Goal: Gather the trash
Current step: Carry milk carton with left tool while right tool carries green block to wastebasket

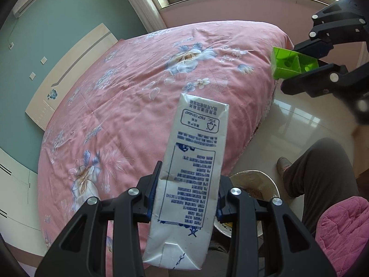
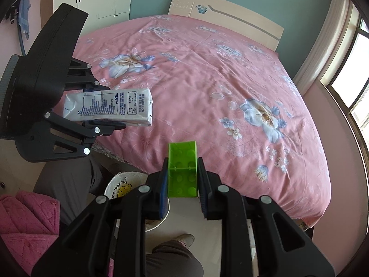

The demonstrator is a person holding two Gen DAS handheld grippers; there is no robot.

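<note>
pink bedding printed with blue flowers covered the bed (image 2: 207, 73) that filled most of both views, with a pale headboard (image 2: 230, 16) at the top of the right wrist frame and bright windows along the edge.

the left tongs (image 1: 188, 198) were clamped on a white milk carton (image 1: 191, 161), gripped across its narrow sides near the lower half so the long body stuck forward, over the bed's edge in that view. the right tongs (image 2: 182, 182) were closed on a green plastic block (image 2: 183, 168), pinched by its two side walls with the hollow underside facing the camera. both pieces were held clear of the bedding, and both tongs tilted downward above a white trash bin (image 2: 115, 184) standing on the pale floor just beside the bed; the grips looked suited to simply letting go over it, so i judged the drop to be the step in hand.

the bin was largely hidden: the right tongs covered much of its rim in one view, the carton and left tongs in the other, so its contents were hard to make out. a yellow face mark on it was only partly readable. the person showed only as dark trouser legs (image 1: 322, 173), a shoe and a pink quilted sleeve (image 2: 25, 221), cut off at the frame edges.
</note>
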